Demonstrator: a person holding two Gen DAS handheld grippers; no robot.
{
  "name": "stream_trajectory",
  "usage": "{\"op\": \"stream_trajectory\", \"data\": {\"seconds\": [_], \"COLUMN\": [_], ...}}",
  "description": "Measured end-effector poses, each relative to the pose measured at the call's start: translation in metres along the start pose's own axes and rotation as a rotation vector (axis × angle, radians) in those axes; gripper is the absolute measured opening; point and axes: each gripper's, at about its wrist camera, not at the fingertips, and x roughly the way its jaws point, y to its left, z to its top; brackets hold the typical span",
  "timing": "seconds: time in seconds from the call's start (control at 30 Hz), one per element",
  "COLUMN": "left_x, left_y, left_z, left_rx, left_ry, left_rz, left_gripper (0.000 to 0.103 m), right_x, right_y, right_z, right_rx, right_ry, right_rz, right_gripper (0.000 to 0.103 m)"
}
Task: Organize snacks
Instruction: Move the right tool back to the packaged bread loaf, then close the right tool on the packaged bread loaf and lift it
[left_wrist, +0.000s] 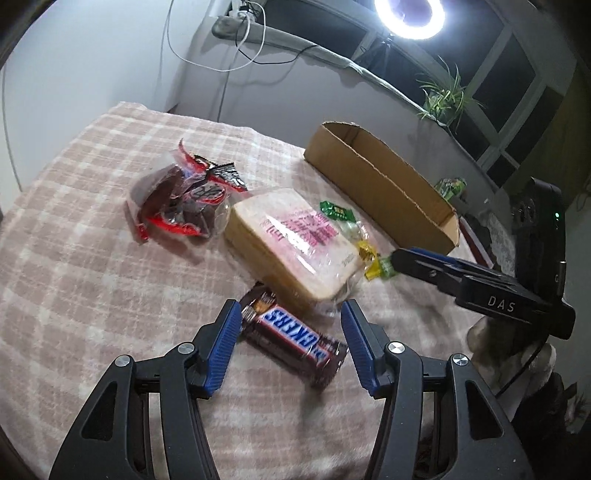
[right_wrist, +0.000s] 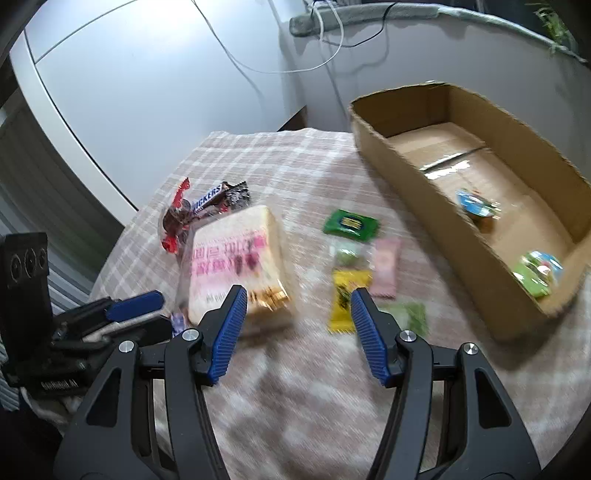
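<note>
Left gripper (left_wrist: 290, 345) hangs low over the table with its blue-padded jaws spread apart, and a Snickers bar (left_wrist: 295, 338) lies slantwise in the gap between them; whether either pad touches the wrapper cannot be told. Just beyond the bar sits a wrapped loaf of sliced bread (left_wrist: 291, 242) with pink print on its bag. Farther out on the left side of that view lies a clear bag of red and dark sweets (left_wrist: 177, 201).

Right gripper (right_wrist: 297, 328) is likewise spread wide and holds nothing. Its left pad stands before the near edge of the bread, and its right pad is just beside a yellow packet (right_wrist: 345, 299). Around that packet lie a pink packet (right_wrist: 386, 267), a dark green packet (right_wrist: 351, 224) and a pale green packet (right_wrist: 410, 317), though motion blur softens them all. To the right stands an open cardboard box (right_wrist: 436, 221) with a small blue-lidded cup (right_wrist: 474, 203) and a green-lidded cup (right_wrist: 539, 273) inside it.

Everything rests on a pink and white checked cloth (left_wrist: 74, 258). Behind it are a pale wall with trailing white cables (left_wrist: 236, 40), a ring light (left_wrist: 408, 16), a potted plant (left_wrist: 443, 96) and dark windows.
</note>
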Motion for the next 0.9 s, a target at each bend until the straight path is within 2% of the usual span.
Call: {"op": "stream_trajectory", "data": {"seconds": [0.37,0.53,0.8,0.9], "left_x": [0.021,0.026,0.030,0.028], "left_y": [0.008,0.008,-0.001,-0.009], "left_z": [0.014,0.015,0.017,0.018], "left_rx": [-0.058,-0.058,-0.019,0.015], "left_ry": [0.008,0.008,0.007,0.000], "left_rz": [-0.039,-0.046,-0.056,-0.035], "left_gripper": [0.059,0.059,0.056,0.056], "right_x": [0.040,0.048,0.045,0.043], "right_y": [0.004,0.001,0.009,0.010], "right_z": [0.019,0.019,0.019,0.018], "right_rx": [0.040,0.072,0.063,0.068], "right_ry": [0.105,0.127,0.130,0.127], "right_rz": [0.120,0.175,0.172,0.173], "right_gripper": [0.061,0.052,0.049,0.049]}}
